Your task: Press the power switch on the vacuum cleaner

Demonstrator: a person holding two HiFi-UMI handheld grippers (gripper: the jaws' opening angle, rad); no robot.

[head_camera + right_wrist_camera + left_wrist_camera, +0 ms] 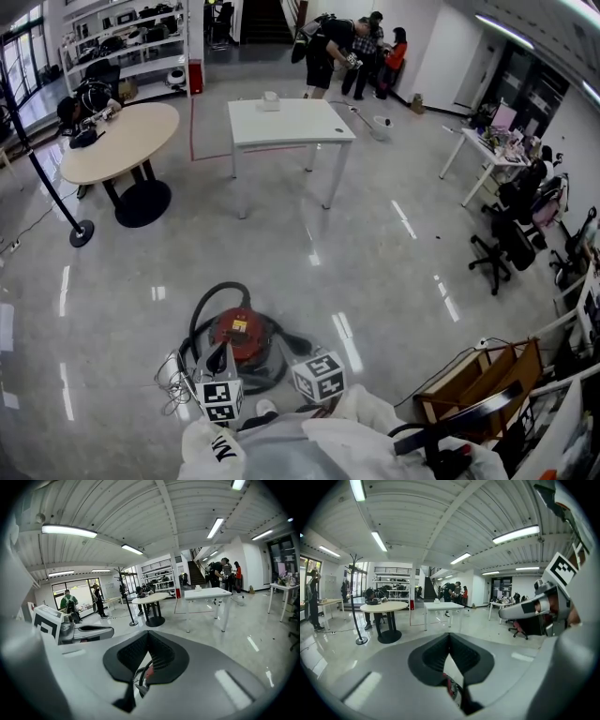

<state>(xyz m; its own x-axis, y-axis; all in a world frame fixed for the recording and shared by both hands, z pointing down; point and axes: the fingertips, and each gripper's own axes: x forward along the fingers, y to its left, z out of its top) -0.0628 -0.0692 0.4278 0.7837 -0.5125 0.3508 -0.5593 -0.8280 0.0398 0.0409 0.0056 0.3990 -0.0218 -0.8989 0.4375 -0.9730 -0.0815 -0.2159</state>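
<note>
The vacuum cleaner (pixel 246 339) is a round red canister on the shiny floor just in front of me, ringed by a black hose (pixel 202 314). A small yellow patch marks its top; I cannot make out the switch itself. My left gripper (pixel 221 352) hangs over the canister's left side and my right gripper (pixel 300 349) is off its right side. In the left gripper view the left gripper (pixel 450 636) is shut, its pads meeting at the tips, with a sliver of red canister (pixel 450 686) below. The right gripper (pixel 148 634) is shut the same way, with red body (pixel 146 672) showing beneath.
Loose cables (pixel 172 380) lie left of the vacuum. A white table (pixel 291 122) and a round wooden table (pixel 122 141) stand further off, with a pole stand (pixel 81 232) at left. An office chair (pixel 492 258) and wooden crates (pixel 478 380) are at right. People (pixel 352 47) stand at the back.
</note>
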